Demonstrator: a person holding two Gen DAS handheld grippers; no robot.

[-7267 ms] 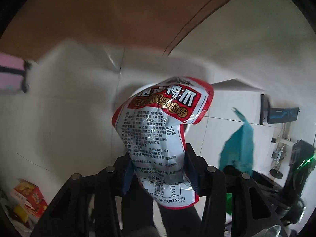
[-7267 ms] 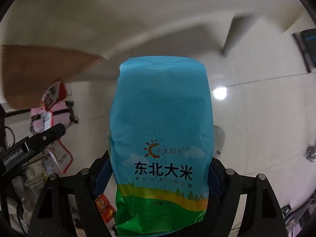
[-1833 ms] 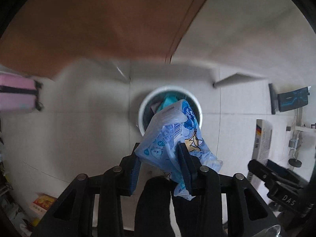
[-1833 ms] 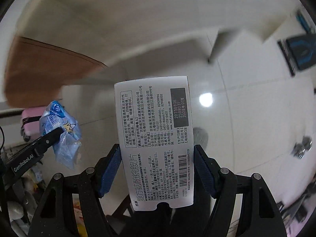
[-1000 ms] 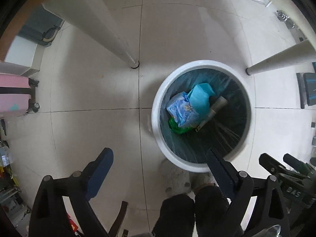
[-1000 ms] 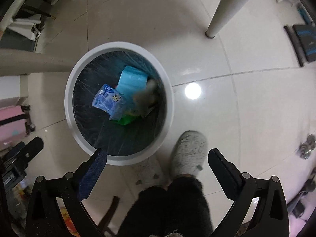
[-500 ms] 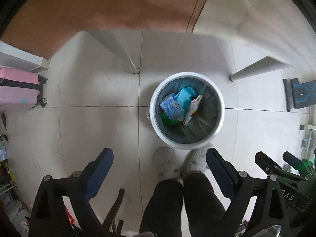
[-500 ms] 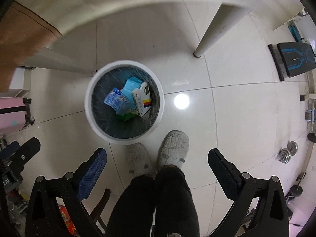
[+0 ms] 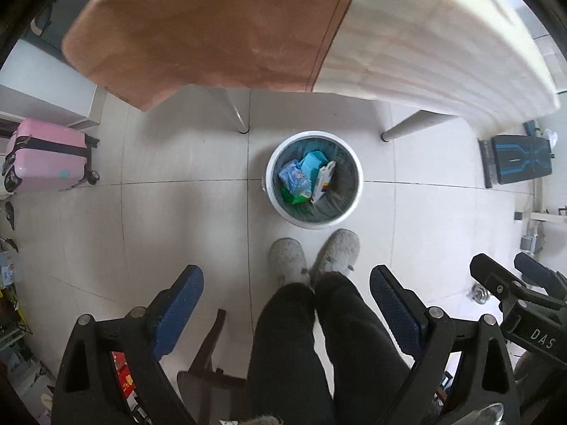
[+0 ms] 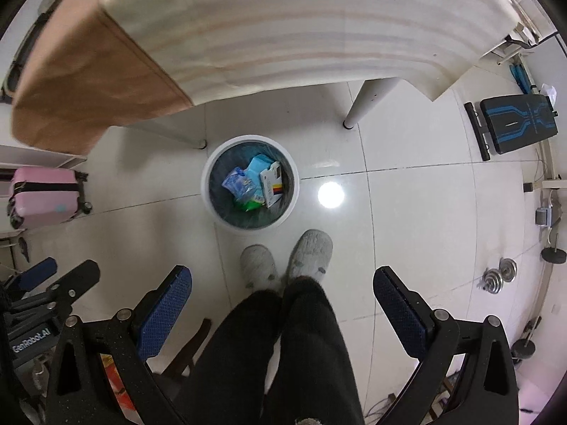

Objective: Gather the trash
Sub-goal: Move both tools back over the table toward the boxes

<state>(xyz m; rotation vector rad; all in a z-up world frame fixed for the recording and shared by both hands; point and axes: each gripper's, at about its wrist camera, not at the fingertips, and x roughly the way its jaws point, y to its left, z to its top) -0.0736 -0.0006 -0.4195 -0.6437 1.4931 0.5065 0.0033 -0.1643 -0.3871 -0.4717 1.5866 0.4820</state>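
- Trash lies inside the white round bin [image 9: 357,191], which stands on the tiled floor [image 9: 141,219] just in front of the person's 2 grey slippers [image 9: 286,260].
- Inside the bin, on its dark liner: a crumpled blue-and-white wrapper [image 9: 292,179], a light blue bag [image 9: 312,161], a white carton [image 9: 323,181] with coloured stripes leaning on its edge, and something green [image 9: 292,199] underneath.
- The left gripper [image 9: 286,306] is spread wide, both blue pads bare, with nothing between them.
- The right gripper [image 10: 282,302] is likewise spread wide and holds nothing.
- The bin sits near 2 table legs [image 10: 365,102], below the striped cloth [image 10: 301,28] hanging over the table edge.
- A pink suitcase [image 9: 46,156] stands well apart, at the left.
- A black-and-blue bench [image 10: 514,120] lies at the right.
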